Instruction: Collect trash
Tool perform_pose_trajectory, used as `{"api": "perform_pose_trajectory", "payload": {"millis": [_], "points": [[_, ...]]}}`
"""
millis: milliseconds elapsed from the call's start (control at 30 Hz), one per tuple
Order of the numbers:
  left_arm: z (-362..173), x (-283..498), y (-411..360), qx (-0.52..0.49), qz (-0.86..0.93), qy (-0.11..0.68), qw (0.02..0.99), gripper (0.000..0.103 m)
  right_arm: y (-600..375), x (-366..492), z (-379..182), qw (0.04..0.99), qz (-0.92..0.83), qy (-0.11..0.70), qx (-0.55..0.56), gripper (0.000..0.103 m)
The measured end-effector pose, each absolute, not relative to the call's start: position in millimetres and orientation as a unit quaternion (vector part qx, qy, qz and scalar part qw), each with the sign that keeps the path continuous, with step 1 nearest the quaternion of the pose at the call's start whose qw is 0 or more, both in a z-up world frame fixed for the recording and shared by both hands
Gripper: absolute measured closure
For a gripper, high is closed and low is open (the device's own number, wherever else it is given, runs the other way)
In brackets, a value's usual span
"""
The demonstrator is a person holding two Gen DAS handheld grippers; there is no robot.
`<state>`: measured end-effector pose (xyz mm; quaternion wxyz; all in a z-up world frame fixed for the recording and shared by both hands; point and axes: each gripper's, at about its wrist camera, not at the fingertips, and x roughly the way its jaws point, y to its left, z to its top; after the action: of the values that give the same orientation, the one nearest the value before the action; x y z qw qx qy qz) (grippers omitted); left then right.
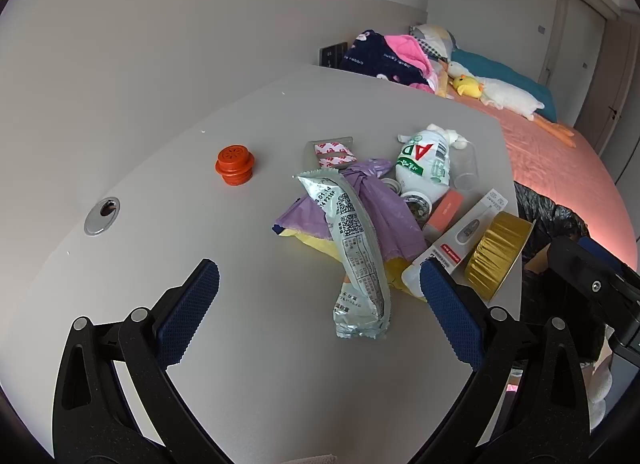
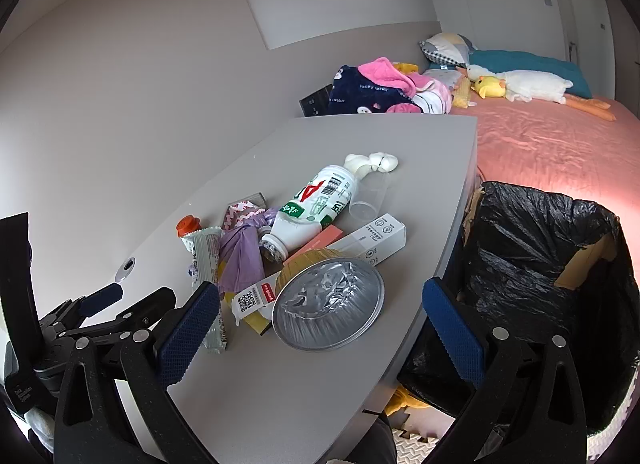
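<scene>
Both hand-held grippers, left (image 1: 320, 304) and right (image 2: 320, 324), are hovering with jaws wide apart, holding nothing. The trash is all still lying on the tabletop (image 1: 256, 384): wrapper (image 1: 356, 252), foil pan (image 2: 328, 304), box (image 2: 360, 242), bottle (image 2: 316, 205) marked "AD". The bin (image 2: 536, 264) is waiting beside the tabletop, so collecting seems not yet begun.
</scene>
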<state>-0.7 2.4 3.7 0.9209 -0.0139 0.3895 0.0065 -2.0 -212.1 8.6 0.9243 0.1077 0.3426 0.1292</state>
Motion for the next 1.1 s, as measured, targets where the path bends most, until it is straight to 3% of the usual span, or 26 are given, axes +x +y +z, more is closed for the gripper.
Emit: {"api": "perform_pose_trajectory", "payload": {"millis": [1100], "points": [[1.1,-0.4,2.2,-0.014,0.007,0.394,0.919,0.006,-214.6,-1.0,6.8,0.922,0.129,0.35,0.105,0.002]]}}
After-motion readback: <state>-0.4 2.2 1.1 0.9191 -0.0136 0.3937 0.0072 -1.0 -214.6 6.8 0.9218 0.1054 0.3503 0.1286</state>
